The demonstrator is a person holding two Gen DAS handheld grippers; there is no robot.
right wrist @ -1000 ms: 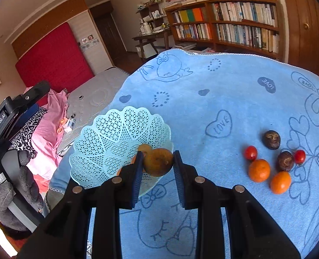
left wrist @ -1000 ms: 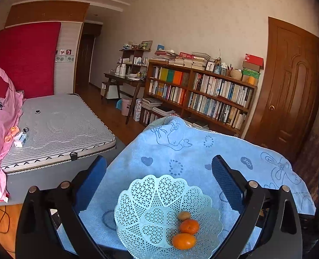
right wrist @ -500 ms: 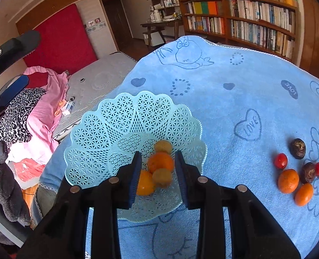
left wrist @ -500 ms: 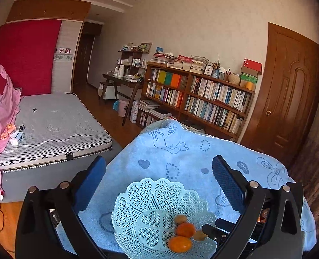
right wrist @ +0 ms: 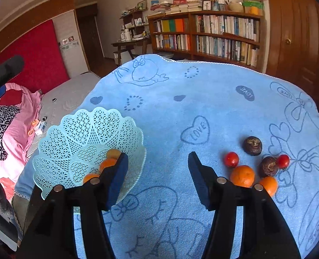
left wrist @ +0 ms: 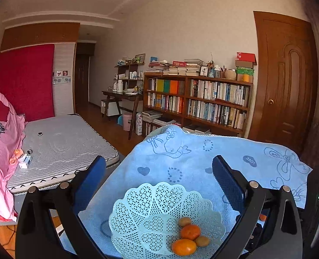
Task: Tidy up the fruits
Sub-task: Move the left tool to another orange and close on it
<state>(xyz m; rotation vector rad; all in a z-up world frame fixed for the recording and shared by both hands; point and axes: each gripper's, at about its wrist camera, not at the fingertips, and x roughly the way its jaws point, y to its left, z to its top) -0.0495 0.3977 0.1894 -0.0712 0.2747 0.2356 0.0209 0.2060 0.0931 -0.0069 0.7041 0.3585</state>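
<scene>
The left gripper (left wrist: 159,179) is hovering with its jaws spread wide and holding nothing, the lattice basket (left wrist: 137,207) lying just below and between its fingers with four fruits (left wrist: 188,236) sitting inside. The right gripper (right wrist: 158,172) is likewise gaping wide and empty above the blue cloth (right wrist: 202,99) covering the worktop, the basket (right wrist: 73,138) sitting against its left finger. Beside its right finger, two oranges (right wrist: 242,176), two cherry tomatoes (right wrist: 231,159) and two dark brown fruits (right wrist: 252,145) are lying clustered.

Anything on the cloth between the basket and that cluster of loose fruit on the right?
No: in the right wrist view only bare blue printed cloth lies between the pale-blue lattice plastic basket and the nearest loose fruit, a small red tomato.
</scene>
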